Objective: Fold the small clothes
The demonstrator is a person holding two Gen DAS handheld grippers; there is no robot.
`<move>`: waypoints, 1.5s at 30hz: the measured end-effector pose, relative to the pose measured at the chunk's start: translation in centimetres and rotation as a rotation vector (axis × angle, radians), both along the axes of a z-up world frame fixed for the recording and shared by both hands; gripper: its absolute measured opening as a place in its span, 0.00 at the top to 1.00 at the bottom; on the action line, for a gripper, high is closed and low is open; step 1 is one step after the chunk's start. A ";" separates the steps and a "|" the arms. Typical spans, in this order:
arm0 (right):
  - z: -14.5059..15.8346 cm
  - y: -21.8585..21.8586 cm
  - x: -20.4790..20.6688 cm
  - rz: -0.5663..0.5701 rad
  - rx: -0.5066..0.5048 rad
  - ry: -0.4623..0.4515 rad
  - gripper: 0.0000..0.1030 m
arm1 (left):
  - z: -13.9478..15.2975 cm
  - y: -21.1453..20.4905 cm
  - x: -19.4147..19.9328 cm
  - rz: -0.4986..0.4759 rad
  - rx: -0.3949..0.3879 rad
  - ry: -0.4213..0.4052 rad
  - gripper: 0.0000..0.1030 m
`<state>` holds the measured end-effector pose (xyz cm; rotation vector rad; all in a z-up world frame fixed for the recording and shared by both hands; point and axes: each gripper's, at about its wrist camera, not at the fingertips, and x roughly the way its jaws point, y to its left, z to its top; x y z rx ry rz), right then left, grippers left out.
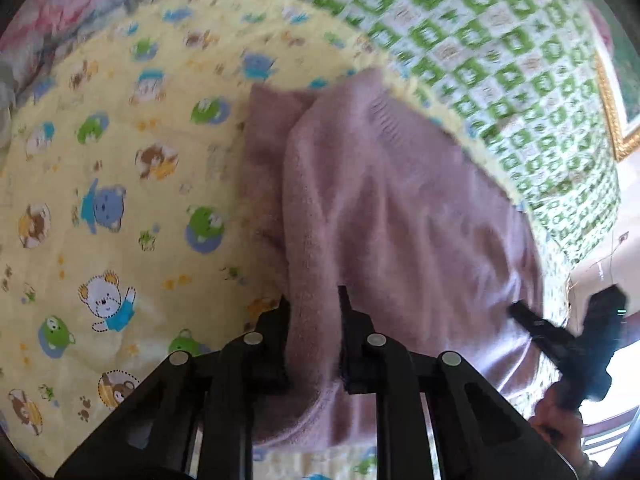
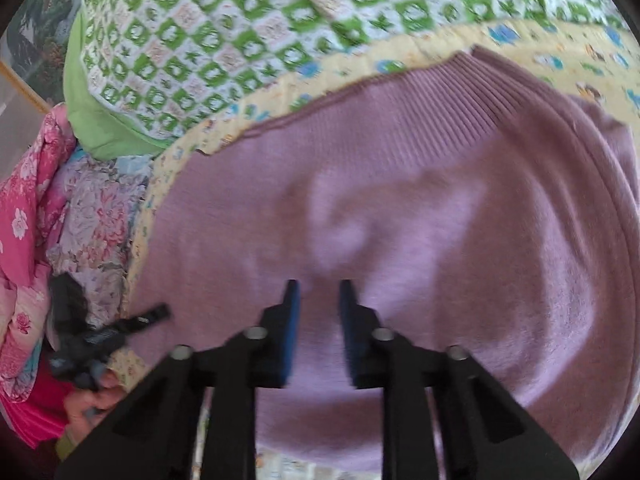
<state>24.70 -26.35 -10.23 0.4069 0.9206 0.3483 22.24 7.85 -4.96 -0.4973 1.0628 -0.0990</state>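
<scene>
- Mauve sweater [image 1: 400,208] lies on the yellow bear-print blanket [image 1: 120,200], below the green quilt [image 1: 500,40].
- Left tool [image 1: 314,300] pinches its folded edge; right tool [image 2: 316,292] nips the body.
- We should lift both evenly, keeping the fold taut.

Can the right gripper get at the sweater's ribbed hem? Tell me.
Probably yes: the ribbed hem lies uncovered ahead of the right gripper, but that gripper appears already shut on the sweater, so it must let go first.
</scene>
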 end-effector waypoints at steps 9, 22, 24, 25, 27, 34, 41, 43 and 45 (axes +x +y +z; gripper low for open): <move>-1.3 -4.1 -0.3 -0.057 0.188 0.023 0.90 | 10.6 -14.3 1.0 -0.321 -0.002 -0.237 0.89; -2.0 -14.2 -1.4 -0.223 0.505 0.053 0.46 | 2.5 -28.8 0.6 -0.667 0.032 -0.061 0.57; -1.4 -13.8 -1.5 -0.211 0.512 0.030 0.34 | 3.7 -27.7 -0.4 -0.668 0.018 -0.085 0.44; -1.0 -13.3 -1.3 -0.200 0.500 0.024 0.29 | 4.4 -26.6 -1.1 -0.660 0.018 -0.100 0.41; -0.4 -12.3 -0.8 -0.165 0.462 0.021 0.26 | 5.1 -23.9 -3.0 -0.629 0.038 -0.117 0.38; -0.2 -9.6 1.4 -0.083 0.345 0.037 0.26 | 2.0 -15.9 -2.7 -0.394 0.017 0.033 0.38; -0.5 -6.6 2.7 0.017 0.218 0.077 0.60 | -0.6 -14.6 0.6 -0.315 -0.124 0.116 0.35; -0.2 -6.7 2.6 0.027 0.229 0.071 0.79 | -0.8 -15.4 1.1 -0.320 -0.099 0.120 0.29; 1.0 -7.2 2.1 0.031 0.229 0.028 0.83 | -0.6 -16.0 1.2 -0.324 -0.087 0.120 0.27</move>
